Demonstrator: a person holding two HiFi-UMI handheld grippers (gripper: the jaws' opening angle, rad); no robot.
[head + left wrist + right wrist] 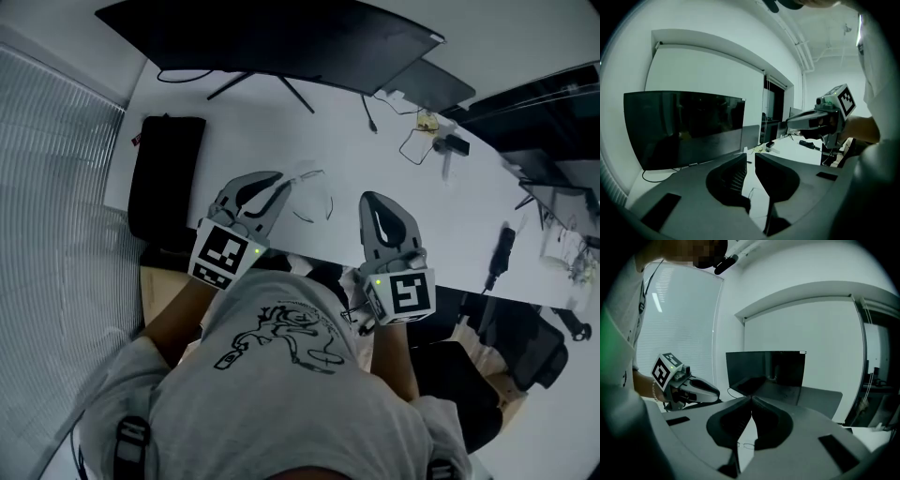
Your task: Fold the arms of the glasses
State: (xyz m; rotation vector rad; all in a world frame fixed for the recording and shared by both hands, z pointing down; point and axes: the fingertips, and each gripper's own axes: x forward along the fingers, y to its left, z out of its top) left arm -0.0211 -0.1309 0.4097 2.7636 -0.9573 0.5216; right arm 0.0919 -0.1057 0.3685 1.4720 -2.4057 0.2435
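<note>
The left gripper [281, 183] is held low over the white table [262, 131], and its two fingers [729, 176] stand a little apart, with a narrow gap between them in which nothing is held. The right gripper [372, 200] is beside it, and its fingers [771, 420] are pressed together at the tips, also with nothing between them. The glasses [314, 194], a thin wire frame, lie on the table just ahead of the left fingertips and a little to the side of the right fingertips, so they are nearly between the two grippers. Neither gripper touches them. In the right gripper view the frame shows below the closed tips, and in the left gripper view a thin piece of wire is seen through the gap, but it is too faint to tell which part it is. Farther beyond the fingertips stands a dark monitor [281, 37], and to the outer side of the left fingers lies a black bag [167, 173].
</note>
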